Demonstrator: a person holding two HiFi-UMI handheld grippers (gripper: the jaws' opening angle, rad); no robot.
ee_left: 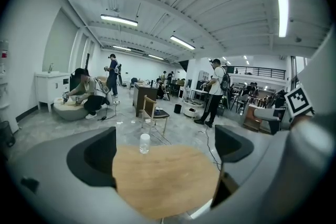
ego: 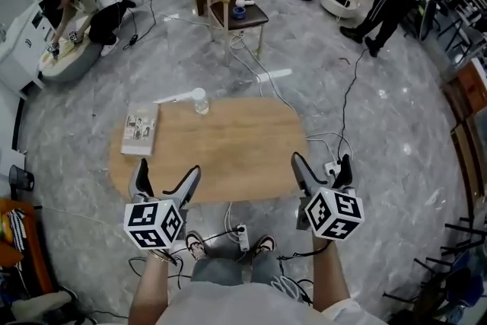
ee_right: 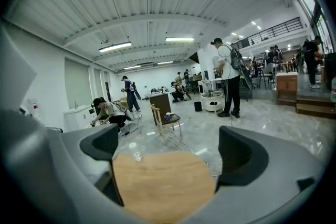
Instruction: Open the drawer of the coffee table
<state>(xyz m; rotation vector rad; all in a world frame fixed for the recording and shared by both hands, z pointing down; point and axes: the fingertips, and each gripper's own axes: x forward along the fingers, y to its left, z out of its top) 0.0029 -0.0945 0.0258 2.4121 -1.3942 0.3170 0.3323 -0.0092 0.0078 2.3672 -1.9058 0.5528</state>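
One coffee table (ego: 228,152) with a wooden top stands directly ahead of the person; its drawer is not discernible in any view. On the tabletop there is one clear bottle (ego: 200,100), upright at the far edge, and one booklet (ego: 140,130), flat at the left end. Two grippers are present. The left gripper (ego: 166,171) is over the near-left edge and the right gripper (ego: 321,162) is at the near-right corner. Both point forward across the top, each with jaws spread wide and nothing between them.
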